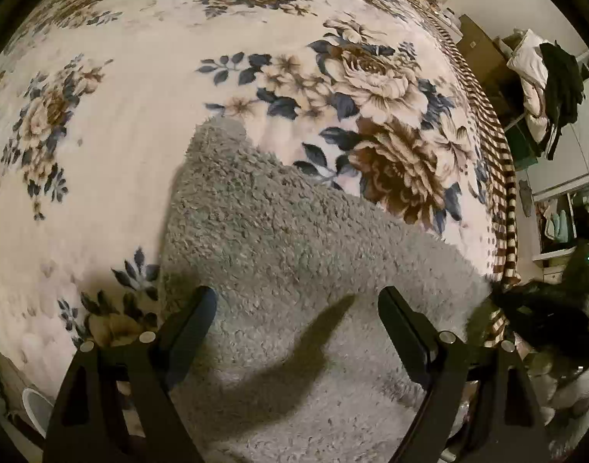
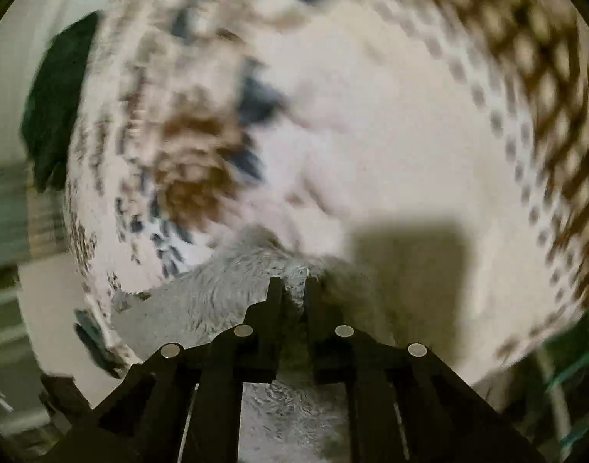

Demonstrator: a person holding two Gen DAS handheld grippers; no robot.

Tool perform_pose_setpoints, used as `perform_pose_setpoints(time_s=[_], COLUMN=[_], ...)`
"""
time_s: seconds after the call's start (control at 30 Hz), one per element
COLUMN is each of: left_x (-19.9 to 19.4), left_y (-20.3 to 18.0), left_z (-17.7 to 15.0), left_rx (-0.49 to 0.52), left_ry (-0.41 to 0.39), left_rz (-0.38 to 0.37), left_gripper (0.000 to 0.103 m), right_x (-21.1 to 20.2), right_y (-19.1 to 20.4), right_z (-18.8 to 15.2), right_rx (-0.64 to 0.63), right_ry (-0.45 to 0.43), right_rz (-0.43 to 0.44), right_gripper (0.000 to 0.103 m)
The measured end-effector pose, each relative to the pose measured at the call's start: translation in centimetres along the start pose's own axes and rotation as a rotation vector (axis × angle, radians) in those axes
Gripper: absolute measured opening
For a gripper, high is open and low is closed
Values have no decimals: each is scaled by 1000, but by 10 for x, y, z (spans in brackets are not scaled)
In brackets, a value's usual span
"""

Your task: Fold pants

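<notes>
Grey fleecy pants (image 1: 286,239) lie spread on a floral bed blanket (image 1: 113,123), one leg reaching toward the far middle. My left gripper (image 1: 296,301) is open, its two black fingers wide apart just above the near part of the pants, holding nothing. In the right wrist view, which is blurred by motion, my right gripper (image 2: 294,283) is shut on a fold of the grey pants (image 2: 217,293), pinching the fabric between its fingers above the blanket (image 2: 390,135).
The bed's right edge has a brown checkered border (image 1: 498,177). Beyond it stand shelves and a chair piled with white and dark clothes (image 1: 545,77). A dark garment (image 2: 59,100) shows past the bed's left edge in the right wrist view.
</notes>
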State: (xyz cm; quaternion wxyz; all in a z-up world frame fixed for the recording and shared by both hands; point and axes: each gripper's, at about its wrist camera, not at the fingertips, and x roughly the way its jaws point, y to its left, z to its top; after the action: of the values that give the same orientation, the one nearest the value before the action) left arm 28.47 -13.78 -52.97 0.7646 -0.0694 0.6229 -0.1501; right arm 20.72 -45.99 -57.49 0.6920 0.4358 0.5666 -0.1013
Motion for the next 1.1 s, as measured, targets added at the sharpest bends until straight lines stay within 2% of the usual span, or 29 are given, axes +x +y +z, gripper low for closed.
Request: perform_pose_setpoints(time_s=[0.07,0.1,0.17,0.2,0.23,0.27,0.3,0.33,0.37,0.4,0.5,0.57,0.63,0.73,0.87,1.07,1.1], left_x=[2,3,4,3,1,-1,-5,-10,-15,-18,-22,-16,-6,12,33,62,62], left_y=[2,3,4,4,5,6,9,12,18,23,44,56,68,83,96,109,108], left_z=[-1,-1,-2,-2,-2,-3,-4,-6,-9,-11,-21,-28,-35,-41,-44,-51,-50], left_rx=[2,0,0,-3,-11,-17,-28,-50,-77,-102,-176,-207,-241,-266,-287,-364,-361], left_ry=[1,1,1,-1,-8,-15,-25,-32,-39,-45,-50,-32,-6,29,71,135,132], left_rz=[-3,-5,-12,-15,-26,-43,-72,-107,-150,-179,-252,-256,-250,-264,-319,-468,-480], left_gripper=[86,86,86,86,86,86,86,88,91,98,99,99,99,99,99,98,91], right_x=[-10,-4,13,25,33,31,24,16,8,3,2,18,42,75,94,105,105], right_y=[7,5,-6,-13,-16,-19,-19,-21,-24,-28,-42,-50,-55,-56,-57,-66,-66], right_z=[2,6,14,15,15,14,8,4,-4,-12,-38,-52,-61,-64,-58,-51,-50], right_rx=[-46,-49,-25,-14,-5,-10,-38,-52,-60,-61,-85,-107,-111,-116,-119,-92,-79], right_ry=[-72,-79,-29,35,93,105,87,75,65,63,102,159,222,277,294,349,345], right_rz=[-23,-57,-73,-54,-34,-35,-35,-20,18,44,97,101,143,199,253,304,310], right_gripper=[9,9,8,8,12,17,43,83,99,103,103,103,103,103,103,103,103])
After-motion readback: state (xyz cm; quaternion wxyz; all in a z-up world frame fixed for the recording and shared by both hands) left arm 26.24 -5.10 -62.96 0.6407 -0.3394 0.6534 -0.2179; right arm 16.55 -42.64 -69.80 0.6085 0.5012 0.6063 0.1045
